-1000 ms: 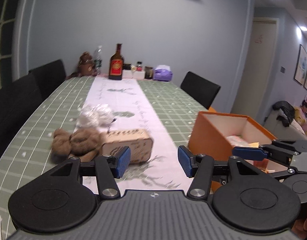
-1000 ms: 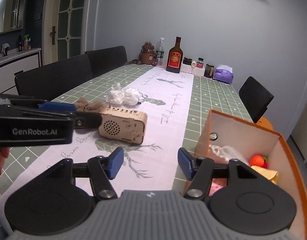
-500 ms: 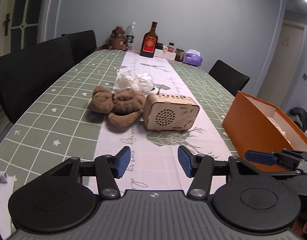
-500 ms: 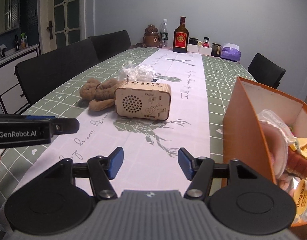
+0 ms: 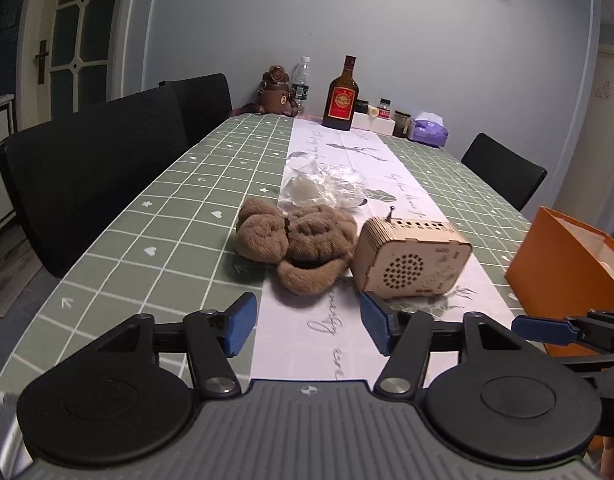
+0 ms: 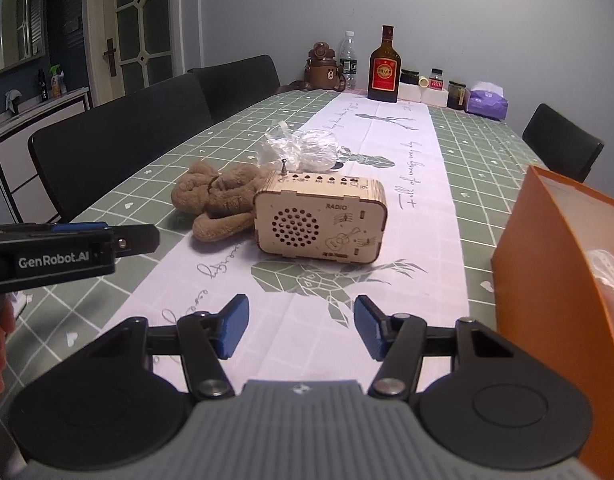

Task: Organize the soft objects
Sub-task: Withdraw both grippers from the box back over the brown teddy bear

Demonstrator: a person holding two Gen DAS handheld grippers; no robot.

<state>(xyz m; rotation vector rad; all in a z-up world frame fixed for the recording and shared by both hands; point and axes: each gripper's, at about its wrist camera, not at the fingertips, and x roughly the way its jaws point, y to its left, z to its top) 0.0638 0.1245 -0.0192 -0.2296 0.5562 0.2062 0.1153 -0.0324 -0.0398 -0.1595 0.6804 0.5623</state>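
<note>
Approach toward brown plush toy (image 5: 297, 242), lying just left of, touching, wooden radio (image 5: 413, 258). Left gripper (image 5: 307, 330) empty, jaws apart, just widened. Right gripper (image 6: 295, 328) empty, apart. Pinch plush mid-body, clear of radio; carry to orange box (image 5: 567, 264), right of radio.

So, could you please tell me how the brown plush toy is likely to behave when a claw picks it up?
The brown plush toy lies slumped in soft folds, so it will probably flop and dangle. Its fuzzy fabric should grip well rather than slip. It touches the wooden radio, which might get nudged.
</note>
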